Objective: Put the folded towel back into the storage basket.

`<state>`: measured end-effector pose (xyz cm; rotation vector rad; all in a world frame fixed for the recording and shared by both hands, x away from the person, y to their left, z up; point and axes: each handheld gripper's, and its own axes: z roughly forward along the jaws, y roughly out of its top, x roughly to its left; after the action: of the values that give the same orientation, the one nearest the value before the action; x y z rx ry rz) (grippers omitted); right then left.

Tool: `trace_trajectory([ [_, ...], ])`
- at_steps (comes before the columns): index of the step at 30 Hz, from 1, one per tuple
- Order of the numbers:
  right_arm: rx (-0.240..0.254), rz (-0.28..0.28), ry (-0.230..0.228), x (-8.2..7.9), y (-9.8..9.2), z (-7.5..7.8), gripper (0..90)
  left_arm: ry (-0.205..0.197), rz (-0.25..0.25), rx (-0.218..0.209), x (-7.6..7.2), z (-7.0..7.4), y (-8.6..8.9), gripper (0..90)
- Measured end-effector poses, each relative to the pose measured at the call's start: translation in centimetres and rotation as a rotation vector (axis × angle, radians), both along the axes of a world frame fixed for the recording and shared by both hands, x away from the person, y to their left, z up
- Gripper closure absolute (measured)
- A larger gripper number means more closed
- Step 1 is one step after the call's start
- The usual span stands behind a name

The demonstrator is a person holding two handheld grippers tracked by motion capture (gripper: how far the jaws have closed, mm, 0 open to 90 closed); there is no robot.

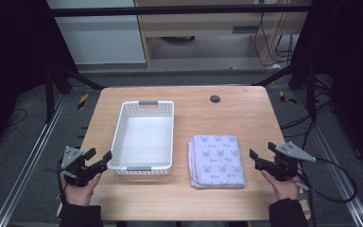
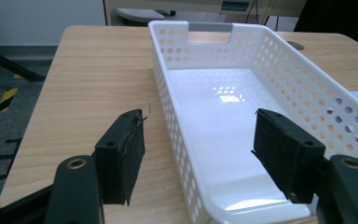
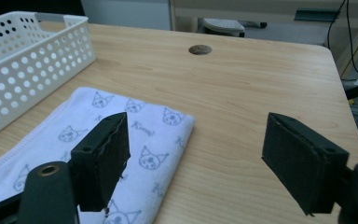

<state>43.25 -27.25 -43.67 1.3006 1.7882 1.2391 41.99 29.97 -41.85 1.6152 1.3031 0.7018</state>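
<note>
A white perforated plastic basket (image 1: 122,120) with grey handles stands empty on the left half of the wooden table. To its right lies a folded pale lilac cloth (image 1: 217,161) printed with small cat faces, stacked in several layers. My left gripper (image 1: 99,156) hovers open at the basket's near left corner, its jaws straddling the basket's left wall (image 2: 177,126). My right gripper (image 1: 261,154) hangs open just right of the cloth (image 3: 135,140), holding nothing; the left jaw sits above the cloth's right edge, the right jaw above bare wood.
The wooden table (image 1: 246,113) has a round cable hole (image 1: 215,99) near its far edge. Dark frame legs and cables stand on the floor around the table, with a pale cabinet beyond it. Bare wood stretches behind the cloth (image 3: 242,79).
</note>
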Motion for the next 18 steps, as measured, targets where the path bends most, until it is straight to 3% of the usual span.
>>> trace_trajectory([
  [9, -0.013, 0.029, -0.008, 0.6, 0.7, 1.3, 24.3, -0.025, -0.033, 0.016, 0.5, 1.6, -2.3, 33.3],
  [18, -0.003, 0.048, -0.034, 1.3, 1.0, 3.9, 24.3, -0.046, -0.097, 0.036, 0.7, 3.9, -5.9, 33.9],
])
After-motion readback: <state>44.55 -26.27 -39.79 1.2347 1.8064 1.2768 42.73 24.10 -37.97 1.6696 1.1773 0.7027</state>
